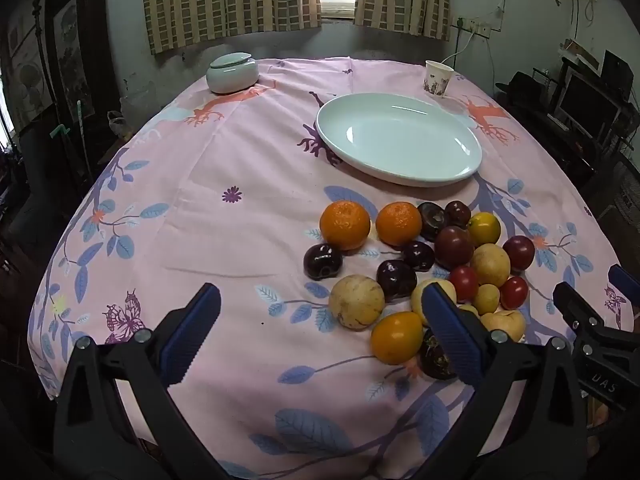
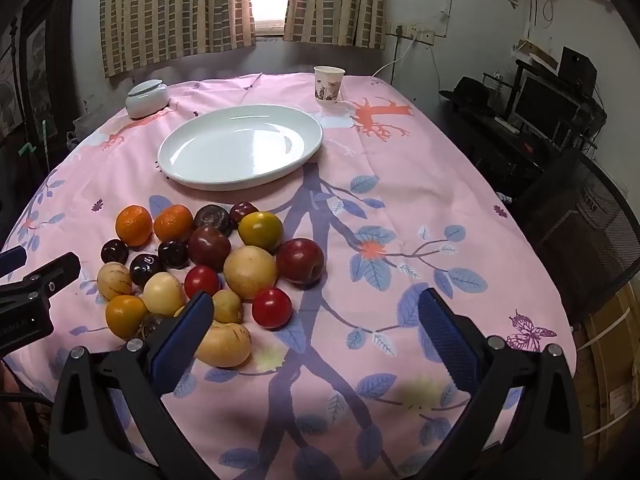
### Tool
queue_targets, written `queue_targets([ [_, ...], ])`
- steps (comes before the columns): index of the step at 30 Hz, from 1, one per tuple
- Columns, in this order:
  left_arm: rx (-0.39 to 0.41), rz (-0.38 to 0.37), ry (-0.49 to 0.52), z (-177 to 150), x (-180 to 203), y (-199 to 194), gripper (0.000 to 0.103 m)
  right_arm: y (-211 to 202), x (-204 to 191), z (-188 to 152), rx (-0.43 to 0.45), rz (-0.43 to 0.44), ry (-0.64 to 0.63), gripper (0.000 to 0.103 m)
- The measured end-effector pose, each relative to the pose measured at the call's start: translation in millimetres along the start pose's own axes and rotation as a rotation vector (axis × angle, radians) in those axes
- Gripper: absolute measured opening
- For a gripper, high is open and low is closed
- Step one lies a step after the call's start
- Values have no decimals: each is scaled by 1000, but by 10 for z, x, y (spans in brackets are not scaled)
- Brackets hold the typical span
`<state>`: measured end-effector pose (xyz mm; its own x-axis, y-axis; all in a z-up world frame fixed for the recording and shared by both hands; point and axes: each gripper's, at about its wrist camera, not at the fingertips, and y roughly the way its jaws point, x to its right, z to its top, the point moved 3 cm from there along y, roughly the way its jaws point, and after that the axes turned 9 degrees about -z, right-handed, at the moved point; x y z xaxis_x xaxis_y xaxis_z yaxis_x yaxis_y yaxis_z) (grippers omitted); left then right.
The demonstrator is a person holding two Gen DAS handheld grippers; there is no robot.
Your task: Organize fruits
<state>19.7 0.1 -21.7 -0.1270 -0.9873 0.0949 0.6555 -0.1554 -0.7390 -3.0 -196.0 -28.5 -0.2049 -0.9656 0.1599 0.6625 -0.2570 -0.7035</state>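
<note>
Here, glossy round fruits [image 2: 208, 264] lie beside a smooth, seemingly ceramic oval plate [image 2: 240, 148].

On the desk [image 2: 460, 184] the fruits [image 2: 224, 264] lie clustered together near the front edge, with the plate [image 2: 240, 148] behind them, apart from the pile. Further back, the lidded jar [image 2: 147, 99] stands at the far left corner and the paper cup [image 2: 328, 84] at the far right, behind the plate. The left hand-held gripper [image 1: 320, 332] hangs over the cluster's left side and the right hand-held gripper [image 2: 316, 332] over its right side, jaws wide apart and holding nothing.
</note>
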Motion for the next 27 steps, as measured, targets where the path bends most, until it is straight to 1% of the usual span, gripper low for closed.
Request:
queue_targets([
  [3, 7, -5, -5, 5, -3, -7, 101, 42, 9, -10, -17, 12, 2, 102],
  [4, 8, -11, -4, 1, -6, -14, 101, 27, -27, 10, -7, -2, -15, 102],
  [5, 8, -9, -7, 11, -17, -23, 101, 41, -22, 16, -6, 3, -11, 102],
  [7, 7, 5, -15, -1, -35, -29, 101, -10, -38, -11, 27, -2, -11, 102],
  [27, 4, 2, -29, -18, -82, -10, 101, -10, -67, -52, 18, 14, -15, 102],
])
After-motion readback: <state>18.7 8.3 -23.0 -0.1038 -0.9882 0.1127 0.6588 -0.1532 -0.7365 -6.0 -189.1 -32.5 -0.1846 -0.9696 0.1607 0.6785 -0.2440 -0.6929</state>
